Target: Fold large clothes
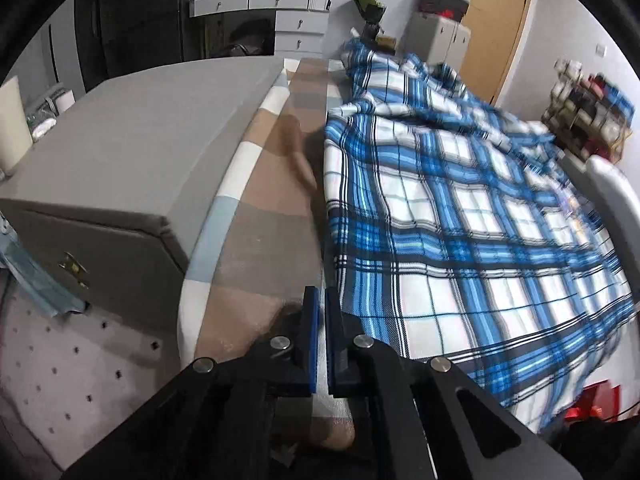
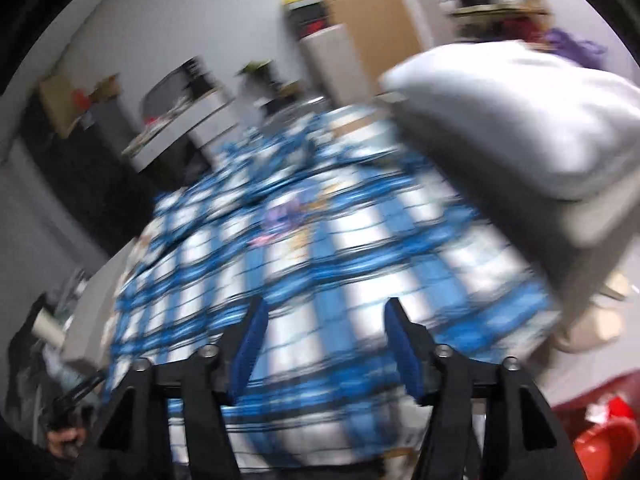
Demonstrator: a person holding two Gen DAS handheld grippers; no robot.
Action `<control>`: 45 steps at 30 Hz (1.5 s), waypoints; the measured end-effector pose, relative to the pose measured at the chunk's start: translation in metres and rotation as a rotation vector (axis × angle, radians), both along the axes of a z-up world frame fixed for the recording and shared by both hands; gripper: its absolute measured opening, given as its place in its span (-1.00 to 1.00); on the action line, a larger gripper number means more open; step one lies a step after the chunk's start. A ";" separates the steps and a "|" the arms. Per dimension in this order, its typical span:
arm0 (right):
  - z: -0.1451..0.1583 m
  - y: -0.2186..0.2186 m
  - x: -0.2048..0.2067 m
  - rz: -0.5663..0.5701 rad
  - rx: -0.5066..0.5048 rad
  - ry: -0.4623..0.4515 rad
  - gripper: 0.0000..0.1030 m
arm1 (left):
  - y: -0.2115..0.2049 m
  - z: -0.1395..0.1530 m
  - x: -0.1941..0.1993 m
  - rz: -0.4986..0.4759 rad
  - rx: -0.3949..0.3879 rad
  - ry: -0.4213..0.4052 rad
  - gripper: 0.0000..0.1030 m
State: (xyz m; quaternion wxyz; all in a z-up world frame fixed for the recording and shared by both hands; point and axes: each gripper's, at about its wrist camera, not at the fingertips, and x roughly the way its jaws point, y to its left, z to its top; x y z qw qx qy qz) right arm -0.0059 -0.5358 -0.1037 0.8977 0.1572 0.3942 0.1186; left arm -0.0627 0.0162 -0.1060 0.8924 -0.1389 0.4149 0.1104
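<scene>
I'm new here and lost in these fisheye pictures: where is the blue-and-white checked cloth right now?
The blue-and-white checked cloth lies spread over the bed, filling the right side of the left wrist view, beside the brown-and-beige patchwork sheet.

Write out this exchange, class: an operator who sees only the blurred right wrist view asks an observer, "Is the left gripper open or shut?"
Observer: Shut. The left gripper has its blue pads almost together, at the near left edge of the blue-and-white checked cloth.
Operator: Is it pinching the cloth?
Observer: I cannot tell. Only a thin pale strip shows between the pads.
Operator: What lies left of the cloth?
Observer: A bare strip of brown-and-beige checked bed sheet, then a grey padded block.
</scene>
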 end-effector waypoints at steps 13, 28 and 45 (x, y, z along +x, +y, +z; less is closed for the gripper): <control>-0.055 -0.087 -0.006 -0.268 0.158 0.194 0.23 | -0.023 0.003 0.019 -0.123 -0.099 -0.009 -1.00; -0.022 -0.066 -0.011 -0.062 0.412 0.053 -0.42 | -0.030 0.004 0.015 -0.142 -0.101 0.005 -1.00; -0.023 -0.071 -0.015 -0.250 -0.018 0.110 -0.67 | -0.031 0.002 0.019 -0.128 -0.082 0.028 -1.00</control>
